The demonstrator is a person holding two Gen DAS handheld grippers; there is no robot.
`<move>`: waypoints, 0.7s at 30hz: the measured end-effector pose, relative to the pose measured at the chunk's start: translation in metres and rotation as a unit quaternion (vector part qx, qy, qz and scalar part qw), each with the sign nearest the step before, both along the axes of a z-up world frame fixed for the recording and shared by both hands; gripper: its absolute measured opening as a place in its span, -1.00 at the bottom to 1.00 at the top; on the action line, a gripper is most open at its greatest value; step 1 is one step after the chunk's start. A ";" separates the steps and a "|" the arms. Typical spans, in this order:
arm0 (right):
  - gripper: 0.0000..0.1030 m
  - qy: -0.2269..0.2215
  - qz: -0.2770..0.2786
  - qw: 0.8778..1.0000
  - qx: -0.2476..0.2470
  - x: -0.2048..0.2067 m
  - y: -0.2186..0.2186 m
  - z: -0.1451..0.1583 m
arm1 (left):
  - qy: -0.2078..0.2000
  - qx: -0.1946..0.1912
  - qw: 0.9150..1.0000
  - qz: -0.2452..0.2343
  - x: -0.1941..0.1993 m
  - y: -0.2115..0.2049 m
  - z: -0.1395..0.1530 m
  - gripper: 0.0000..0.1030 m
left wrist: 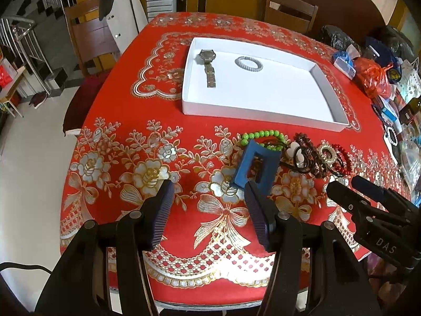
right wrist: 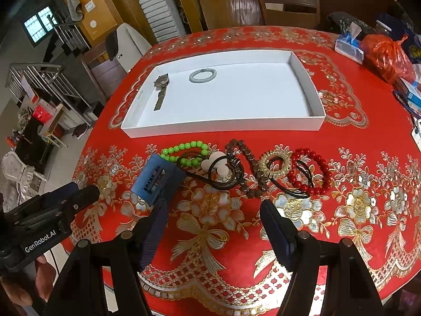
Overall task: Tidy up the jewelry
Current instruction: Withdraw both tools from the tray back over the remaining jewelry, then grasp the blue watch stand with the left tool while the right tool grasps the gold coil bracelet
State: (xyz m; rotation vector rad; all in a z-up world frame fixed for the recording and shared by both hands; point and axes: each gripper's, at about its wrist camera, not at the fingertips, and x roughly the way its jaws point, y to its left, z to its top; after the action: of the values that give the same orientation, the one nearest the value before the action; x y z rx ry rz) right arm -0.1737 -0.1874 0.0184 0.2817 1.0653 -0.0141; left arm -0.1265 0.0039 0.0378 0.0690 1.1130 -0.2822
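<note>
**A:** Why is so little in the white tray (right wrist: pixel 302 72) so far?

**B:** I'm laying pieces in it apart so they don't tangle. The watch (right wrist: pixel 161 87) lies by the tray's far left corner, the grey bracelet (right wrist: pixel 203 75) just right of it, not touching. The rest sits in a knotted row on the red tablecloth (left wrist: pixel 118 105), just in front of the tray: green beads (right wrist: pixel 184 149), a blue hair clip (right wrist: pixel 157 178), black cords (right wrist: pixel 223 169), brown beads (right wrist: pixel 243 168), a gold ring-shaped band (right wrist: pixel 276 163), red beads (right wrist: pixel 314 172).

**A:** And your hands?

**B:** Both tilt steeply down, nearer me than that row. My left gripper (left wrist: pixel 209 205) stands open and empty, its right finger close before the clip. My right gripper (right wrist: pixel 215 220) is open and empty too, facing the cords and brown beads.

**A:** Next?

**B:** Probably the clip; it looks freest.
</note>
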 end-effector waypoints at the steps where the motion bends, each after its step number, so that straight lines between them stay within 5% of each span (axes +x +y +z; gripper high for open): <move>1: 0.34 0.001 0.001 1.000 0.002 0.000 -0.001 -0.001 | 0.003 -0.001 1.000 0.000 0.000 0.000 -0.001 0.07; 6: 0.35 0.009 0.003 1.000 0.005 -0.001 -0.011 -0.008 | 0.024 -0.027 0.999 -0.004 0.002 0.003 -0.006 0.07; 12: 0.35 0.019 -0.008 1.000 0.012 -0.004 -0.032 -0.016 | 0.060 -0.072 0.996 -0.014 0.004 -0.002 -0.016 0.34; 21: 0.35 0.008 -0.010 1.000 -0.005 -0.005 -0.059 -0.017 | 0.072 -0.048 0.994 -0.067 0.011 -0.043 -0.028 0.34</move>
State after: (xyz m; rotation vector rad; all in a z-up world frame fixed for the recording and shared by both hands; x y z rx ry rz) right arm -0.1787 -0.2467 0.0010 0.2840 1.0786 -0.0392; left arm -0.1156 -0.0387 0.0096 0.0371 1.2390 -0.4658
